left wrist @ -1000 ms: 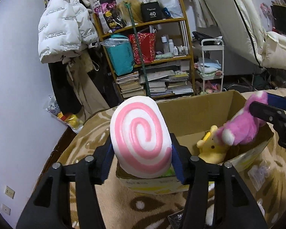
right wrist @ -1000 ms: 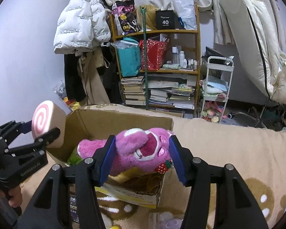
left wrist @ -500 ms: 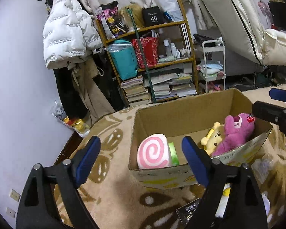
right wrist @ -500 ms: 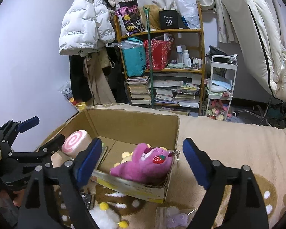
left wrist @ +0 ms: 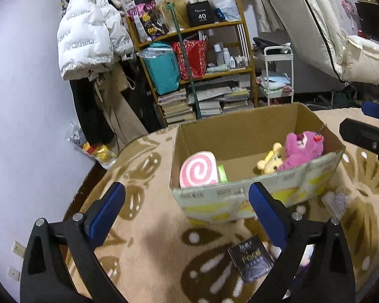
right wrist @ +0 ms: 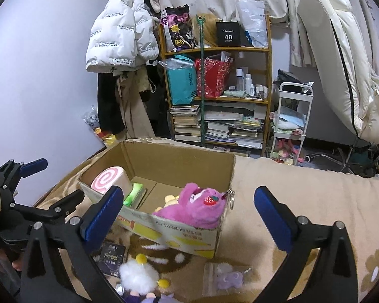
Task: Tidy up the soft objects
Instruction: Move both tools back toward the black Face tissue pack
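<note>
An open cardboard box [left wrist: 240, 128] [right wrist: 179, 161] stands on a tan patterned blanket. Inside lie a pink-and-white swirl roll plush [left wrist: 198, 171] [right wrist: 108, 180], a green item [right wrist: 132, 193], a yellow plush [left wrist: 269, 160] and a pink bear plush [left wrist: 302, 147] [right wrist: 197, 207]. My left gripper [left wrist: 187, 214] is open and empty, in front of the box. My right gripper [right wrist: 187, 214] is open and empty, in front of the box's near right corner. It also shows at the right edge of the left wrist view [left wrist: 366, 131].
On the blanket [right wrist: 303, 189] near the box lie a dark packet [left wrist: 251, 258] [right wrist: 112, 257], a white fluffy plush with yellow balls [right wrist: 139, 276] and a clear bag holding a purple item [right wrist: 226, 277]. A cluttered shelf [right wrist: 217, 96], hanging jackets [right wrist: 121, 38] and a white cart [right wrist: 291, 118] stand behind.
Both grippers opened and let go: the swirl roll and the pink bear now lie in the box. Both grippers have pulled back from it.
</note>
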